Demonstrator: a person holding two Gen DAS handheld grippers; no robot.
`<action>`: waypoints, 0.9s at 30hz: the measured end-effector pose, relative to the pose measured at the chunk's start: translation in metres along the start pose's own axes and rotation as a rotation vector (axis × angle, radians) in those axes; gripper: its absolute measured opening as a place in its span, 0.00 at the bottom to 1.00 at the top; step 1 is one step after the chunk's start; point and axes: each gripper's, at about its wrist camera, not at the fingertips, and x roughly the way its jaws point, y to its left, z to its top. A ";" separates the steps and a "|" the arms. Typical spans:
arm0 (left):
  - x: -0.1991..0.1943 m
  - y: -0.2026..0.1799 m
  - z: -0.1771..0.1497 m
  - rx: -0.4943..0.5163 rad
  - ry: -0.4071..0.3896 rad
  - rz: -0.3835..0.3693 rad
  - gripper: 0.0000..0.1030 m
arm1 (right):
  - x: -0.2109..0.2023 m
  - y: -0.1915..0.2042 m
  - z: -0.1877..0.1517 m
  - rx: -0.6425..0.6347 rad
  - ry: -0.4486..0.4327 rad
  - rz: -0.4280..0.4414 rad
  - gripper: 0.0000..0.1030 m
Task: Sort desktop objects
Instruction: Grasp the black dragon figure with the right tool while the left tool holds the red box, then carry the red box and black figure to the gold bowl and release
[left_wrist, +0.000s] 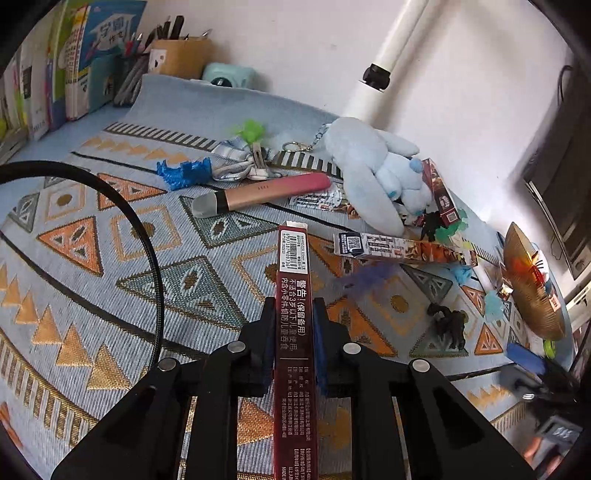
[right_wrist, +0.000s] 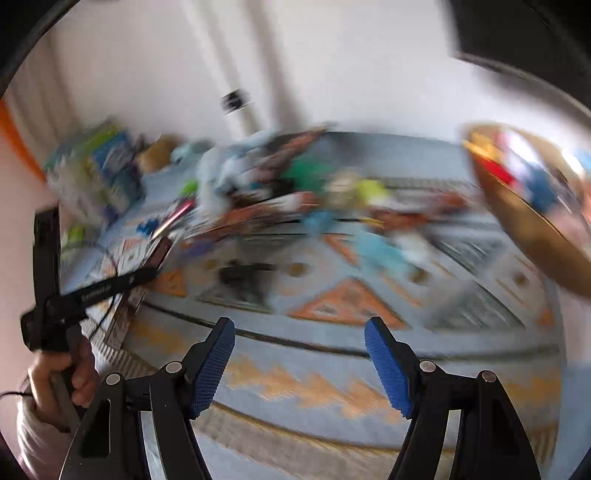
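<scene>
Above the patterned cloth (left_wrist: 92, 295), left tool (left_wrist: 293, 314) (jaws closed) clamps red box (left_wrist: 293, 295).

a plain white wall (left_wrist: 461, 74) fills the top and right of the left wrist view, lit by soft even daylight. a white tubular post (left_wrist: 384, 55) with a black knob rises diagonally at upper centre. the surface wears a pale blue woven cloth (left_wrist: 110, 258) with orange, gold and grey triangles. a row of upright books (left_wrist: 74, 66) stands in the upper left corner. a dark monitor (left_wrist: 565, 177) sits at the right edge. the right wrist view is heavily blurred.
</scene>
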 end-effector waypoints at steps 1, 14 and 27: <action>-0.001 -0.002 0.000 0.007 -0.003 -0.002 0.14 | 0.011 0.009 0.006 -0.034 0.023 0.004 0.69; 0.004 0.004 0.001 -0.004 0.005 -0.038 0.14 | 0.072 0.046 0.032 -0.201 0.070 -0.087 0.52; -0.004 -0.006 -0.003 0.044 -0.020 -0.055 0.14 | -0.033 0.011 -0.047 0.012 -0.030 -0.048 0.51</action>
